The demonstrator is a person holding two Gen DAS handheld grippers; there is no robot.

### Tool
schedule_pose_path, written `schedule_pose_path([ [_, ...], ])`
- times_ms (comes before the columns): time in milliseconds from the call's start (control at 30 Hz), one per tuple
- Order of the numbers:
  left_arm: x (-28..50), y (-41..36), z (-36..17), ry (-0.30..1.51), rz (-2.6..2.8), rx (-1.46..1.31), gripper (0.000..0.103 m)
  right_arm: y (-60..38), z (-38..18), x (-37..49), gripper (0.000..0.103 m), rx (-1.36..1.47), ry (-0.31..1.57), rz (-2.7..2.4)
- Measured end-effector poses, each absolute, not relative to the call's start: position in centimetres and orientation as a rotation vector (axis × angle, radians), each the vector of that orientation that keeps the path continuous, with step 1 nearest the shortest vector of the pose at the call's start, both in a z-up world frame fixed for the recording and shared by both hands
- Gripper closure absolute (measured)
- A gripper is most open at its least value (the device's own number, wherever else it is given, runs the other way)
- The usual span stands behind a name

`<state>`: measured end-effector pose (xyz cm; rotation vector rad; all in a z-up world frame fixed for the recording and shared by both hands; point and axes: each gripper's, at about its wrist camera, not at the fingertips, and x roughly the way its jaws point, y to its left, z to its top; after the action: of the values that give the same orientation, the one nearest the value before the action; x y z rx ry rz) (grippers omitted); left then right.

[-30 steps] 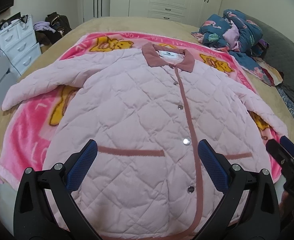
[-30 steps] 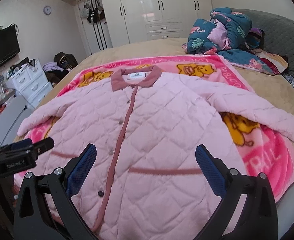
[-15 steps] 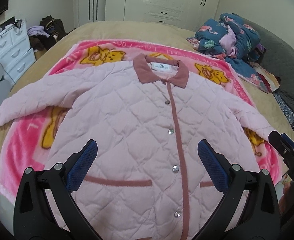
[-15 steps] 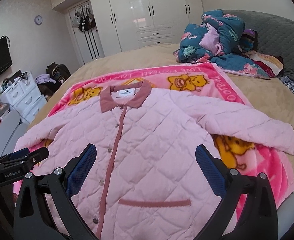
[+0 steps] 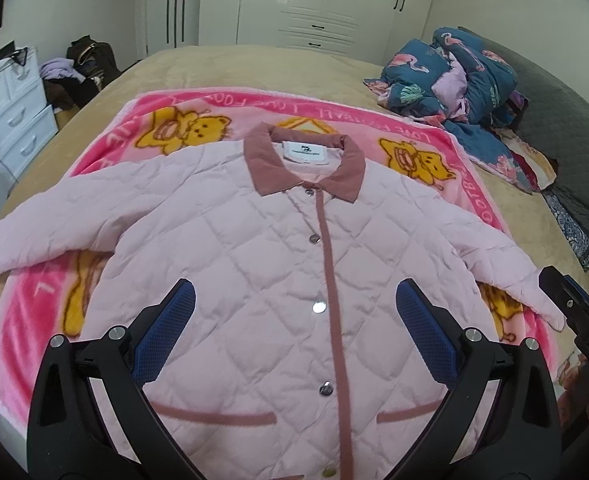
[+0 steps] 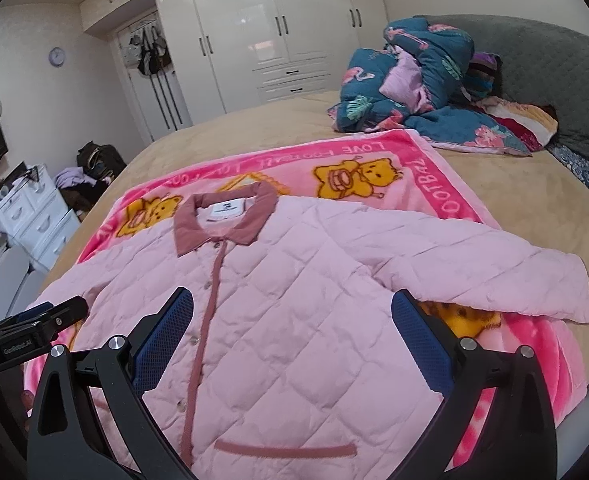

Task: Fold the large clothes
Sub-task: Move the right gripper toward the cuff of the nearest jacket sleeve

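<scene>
Left wrist view: pink quilted jacket lies flat, buttoned, front up on the pink bear blanket on the bed, both sleeves spread out sideways. No fold made yet, so the whole task is left. Left gripper and right gripper hang above the jacket's lower body, jaws spread wide, holding nothing. Likely first step: bring a sleeve in.

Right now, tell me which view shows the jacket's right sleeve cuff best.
The right wrist view: the right sleeve cuff lies fully visible and unobstructed on the pink blanket. In the left wrist view the cuff sits at the frame edge, beside the other hand-held gripper.
</scene>
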<state>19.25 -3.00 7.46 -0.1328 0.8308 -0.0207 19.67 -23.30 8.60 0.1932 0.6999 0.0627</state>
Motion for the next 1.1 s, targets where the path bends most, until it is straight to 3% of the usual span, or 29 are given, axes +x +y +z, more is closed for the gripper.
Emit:
schedule_pose_path([
  [1100, 29.3, -14.0, 0.3, 0.978, -0.113, -0.011, 0.009, -42.8, -2.5, 22.7, 0.004, 0.535, 0.822, -0.357],
])
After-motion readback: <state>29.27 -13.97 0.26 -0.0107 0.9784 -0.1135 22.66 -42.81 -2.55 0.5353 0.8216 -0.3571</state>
